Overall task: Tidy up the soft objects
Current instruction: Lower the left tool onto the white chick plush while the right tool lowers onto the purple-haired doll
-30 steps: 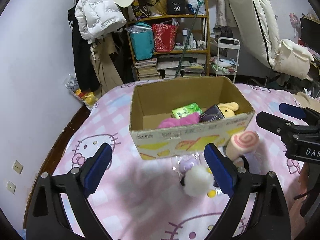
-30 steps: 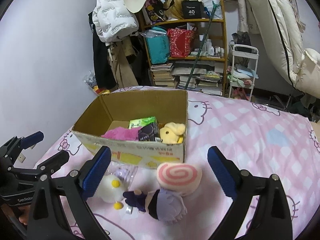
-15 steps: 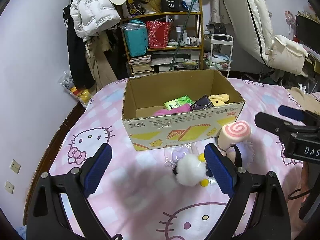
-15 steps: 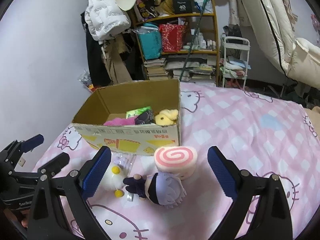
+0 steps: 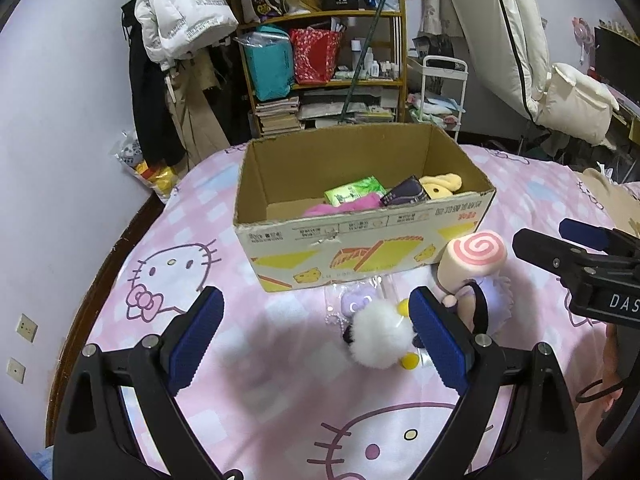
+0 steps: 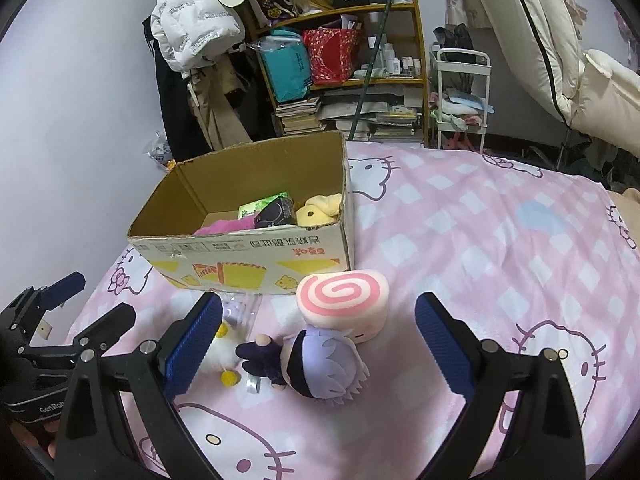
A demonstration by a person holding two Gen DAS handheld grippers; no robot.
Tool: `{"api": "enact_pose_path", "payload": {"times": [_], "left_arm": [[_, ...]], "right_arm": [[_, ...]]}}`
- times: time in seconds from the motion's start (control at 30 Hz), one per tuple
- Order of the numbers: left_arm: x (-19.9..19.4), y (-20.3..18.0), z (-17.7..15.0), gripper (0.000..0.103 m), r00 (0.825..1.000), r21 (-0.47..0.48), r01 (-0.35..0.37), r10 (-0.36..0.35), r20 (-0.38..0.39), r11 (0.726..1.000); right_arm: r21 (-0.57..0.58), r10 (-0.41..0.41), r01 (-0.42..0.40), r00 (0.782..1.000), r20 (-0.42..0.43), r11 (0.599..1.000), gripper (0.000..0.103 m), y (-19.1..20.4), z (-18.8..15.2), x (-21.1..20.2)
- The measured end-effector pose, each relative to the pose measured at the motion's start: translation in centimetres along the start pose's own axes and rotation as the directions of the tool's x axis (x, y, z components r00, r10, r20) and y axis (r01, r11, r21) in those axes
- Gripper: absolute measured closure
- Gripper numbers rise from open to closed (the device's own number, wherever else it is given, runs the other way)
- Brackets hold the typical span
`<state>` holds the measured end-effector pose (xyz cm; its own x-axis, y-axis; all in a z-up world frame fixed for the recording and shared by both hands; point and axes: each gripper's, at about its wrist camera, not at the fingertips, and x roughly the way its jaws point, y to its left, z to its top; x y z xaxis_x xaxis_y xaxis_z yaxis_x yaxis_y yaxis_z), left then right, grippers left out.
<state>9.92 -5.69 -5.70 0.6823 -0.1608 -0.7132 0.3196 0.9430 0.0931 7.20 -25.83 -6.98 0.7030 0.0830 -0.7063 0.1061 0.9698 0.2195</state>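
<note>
A: We start with the bed under its pink checked cat-print sheet (image 5: 280,400), which carries everything here.

B: Next in size we have the open brown cardboard box with yellow cheese prints (image 5: 360,256), standing upright on the sheet. Inside it we see a pink fuzzy cloth (image 5: 344,206), a green packet (image 5: 354,190), a dark pouch (image 5: 406,194) and a yellow plush (image 5: 440,184), all crowded toward one end.

A: Just in front of the box, we find the pink-and-white spiral roll-cake plush (image 6: 344,300), lying on the sheet with its swirl facing up and toward the right wrist camera.

B: The dark-suited doll with pale lilac hair (image 6: 320,364) lies touching it on the near side. Beside that we see the white fluffy plush with yellow feet (image 5: 380,340), and a clear plastic bag holding a small lilac item (image 5: 356,300) against the box's foot.

A: Our left gripper (image 5: 316,340) hangs over the sheet, its fingers spread wide with nothing between them; the white plush sits just beside its right finger.

B: Our right gripper (image 6: 318,344) has its fingers spread wide too, framing the doll and roll without touching either.
</note>
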Motion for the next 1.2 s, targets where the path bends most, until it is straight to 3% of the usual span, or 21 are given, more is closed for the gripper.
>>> {"api": "enact_pose_path", "payload": {"times": [0.27, 0.67, 1.2], "left_arm": [[1.1, -1.1, -0.5, 0.01, 0.999, 0.041, -0.026, 0.027, -0.016, 0.999], [3.0, -1.8, -0.5, 0.011, 0.998, 0.04, 0.045, -0.043, -0.039, 0.998], [6.7, -2.8, -1.6, 0.011, 0.989, 0.051, 0.036, -0.028, -0.147, 0.998]], "right_arm": [[0.0, -0.004, 0.004, 1.0, -0.024, 1.0, 0.002, 0.0, -0.3, 0.8], [0.029, -0.02, 0.022, 0.997, -0.07, 0.999, 0.002, -0.7, -0.6, 2.4], [0.097, -0.003, 0.018, 0.987, -0.158, 0.995, 0.002, -1.8, -1.3, 5.0]]}}
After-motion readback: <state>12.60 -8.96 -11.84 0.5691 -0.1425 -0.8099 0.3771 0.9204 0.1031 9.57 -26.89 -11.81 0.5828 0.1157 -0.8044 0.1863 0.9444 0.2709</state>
